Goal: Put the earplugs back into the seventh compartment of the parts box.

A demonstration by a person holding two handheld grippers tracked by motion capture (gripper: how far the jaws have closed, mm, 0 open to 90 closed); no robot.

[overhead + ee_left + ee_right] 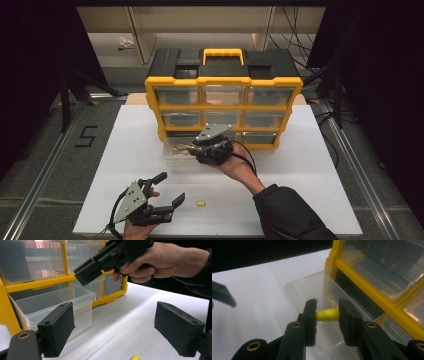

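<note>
White surface [125, 150], flat and rectangular, carried the whole set against a dark surround.

Right gripper [327, 315]: fingers [310, 320] closed on a small yellow cylinder [327, 314], held crosswise between the pads, poised above the open drawer. In the high view the right gripper [192, 148] sat at the cabinet's lower front, held by a hand [239, 167] in a dark sleeve.

Left gripper [115, 330]: fingers [58, 327] spread wide, holding nothing; it hovered low over the near left part of the surface, seen from above at [170, 192].

Second yellow piece [200, 203]: loose on the surface, just beside the left gripper's open fingers, well apart from the drawer.

Clear plastic drawer [53, 302]: pulled out from the bottom row, left side, resting on the surface; contents could not be told, though the part in view looked bare.

Yellow-framed organiser cabinet [223, 80]: black top, yellow handle [223, 52], three rows of three clear drawers; contents of the shut drawers not discernible.
</note>
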